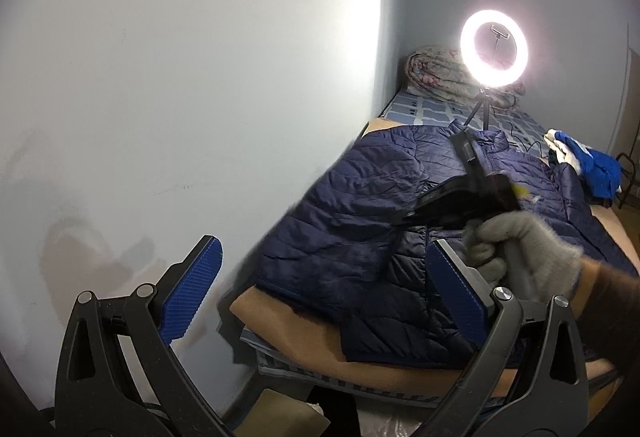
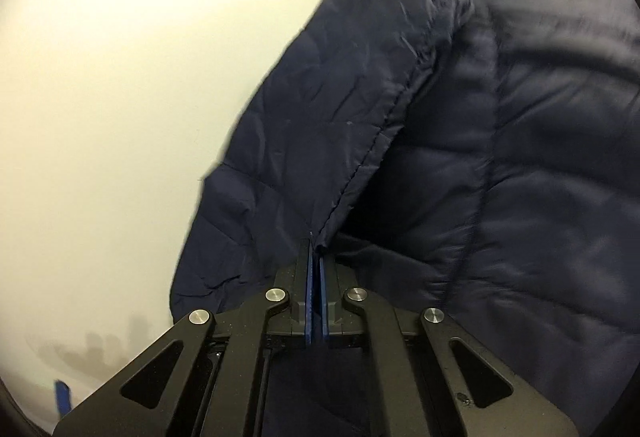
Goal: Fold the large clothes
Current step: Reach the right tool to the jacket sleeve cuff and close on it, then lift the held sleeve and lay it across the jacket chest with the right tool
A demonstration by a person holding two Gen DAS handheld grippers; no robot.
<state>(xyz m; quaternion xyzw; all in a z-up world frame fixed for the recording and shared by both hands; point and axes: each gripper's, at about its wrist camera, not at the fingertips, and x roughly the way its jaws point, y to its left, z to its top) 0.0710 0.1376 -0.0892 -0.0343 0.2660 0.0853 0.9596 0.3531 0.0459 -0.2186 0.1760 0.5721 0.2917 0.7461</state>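
A navy quilted puffer jacket (image 1: 360, 213) lies spread on a bed, part of it folded over itself. My left gripper (image 1: 320, 273) is open and empty, held above the near end of the bed, clear of the jacket. My right gripper (image 2: 316, 253) is shut on a stitched edge of the jacket (image 2: 400, 109) and holds that part lifted. In the left wrist view the right gripper (image 1: 464, 145) shows as a black tool in a grey-gloved hand (image 1: 520, 249) over the jacket's middle.
The bed (image 1: 288, 317) has a tan cover and stands against a pale wall (image 1: 180, 97) on its left. A lit ring light on a tripod (image 1: 494, 49) stands at the far end, before a rolled blanket (image 1: 436, 73). Blue and white clothes (image 1: 584, 161) lie at the right edge.
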